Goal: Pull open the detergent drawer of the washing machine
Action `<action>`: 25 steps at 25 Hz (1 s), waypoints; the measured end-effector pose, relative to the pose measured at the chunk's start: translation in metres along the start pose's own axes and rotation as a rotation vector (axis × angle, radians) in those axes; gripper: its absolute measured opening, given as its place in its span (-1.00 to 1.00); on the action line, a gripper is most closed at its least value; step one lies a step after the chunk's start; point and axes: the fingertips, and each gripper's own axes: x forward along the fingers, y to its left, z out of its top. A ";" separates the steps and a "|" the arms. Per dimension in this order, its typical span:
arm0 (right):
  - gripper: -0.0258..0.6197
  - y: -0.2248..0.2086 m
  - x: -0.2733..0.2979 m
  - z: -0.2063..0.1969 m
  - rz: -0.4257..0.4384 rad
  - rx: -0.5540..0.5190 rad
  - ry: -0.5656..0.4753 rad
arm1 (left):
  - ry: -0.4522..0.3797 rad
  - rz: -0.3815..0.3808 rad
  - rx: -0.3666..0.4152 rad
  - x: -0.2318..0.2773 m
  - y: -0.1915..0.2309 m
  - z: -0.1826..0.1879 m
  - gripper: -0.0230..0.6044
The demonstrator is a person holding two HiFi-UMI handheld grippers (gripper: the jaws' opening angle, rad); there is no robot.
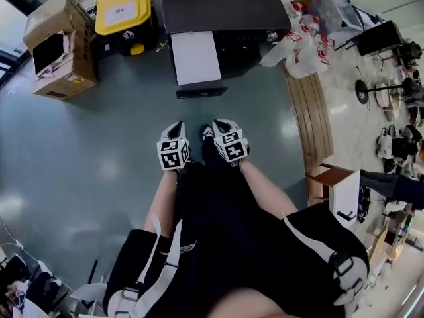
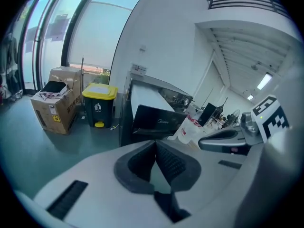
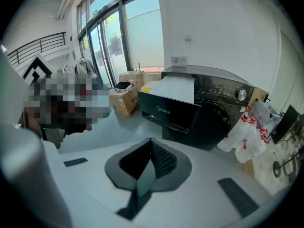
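A test hall or workshop space, not a home, is being shown. A black washing machine [image 1: 218, 8] is being kept free-standing on a bare, polished grey floor [image 1: 79, 158], with opened cardboard boxes [image 1: 59, 45], a yellow-lidded bin [image 1: 124, 12] and white plastic bags [image 1: 301, 45] being stored around it. Stands [image 1: 381, 91] and cabled gear are being kept on the paler flooring at the right. Floor-to-ceiling windows [image 3: 118, 37], a mezzanine railing [image 3: 35, 51] and ceiling strip lights [image 2: 263, 82] are being shown in the gripper views.
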 end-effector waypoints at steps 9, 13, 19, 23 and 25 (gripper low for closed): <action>-0.89 0.013 -0.030 0.023 0.030 -0.076 -0.044 | -0.011 -0.020 -0.047 -0.017 -0.031 0.008 -0.86; -0.89 0.008 -0.041 0.058 0.048 -0.091 -0.121 | -0.079 -0.041 -0.030 -0.021 -0.048 0.040 -0.86; -0.89 -0.010 -0.072 0.112 0.044 -0.084 -0.246 | -0.167 -0.056 -0.040 -0.035 -0.075 0.086 -0.86; -0.89 -0.021 -0.096 0.150 0.045 -0.063 -0.343 | -0.223 -0.106 -0.032 -0.046 -0.088 0.126 -0.86; -0.89 -0.023 -0.110 0.165 0.048 -0.054 -0.392 | -0.265 -0.122 -0.041 -0.056 -0.090 0.145 -0.86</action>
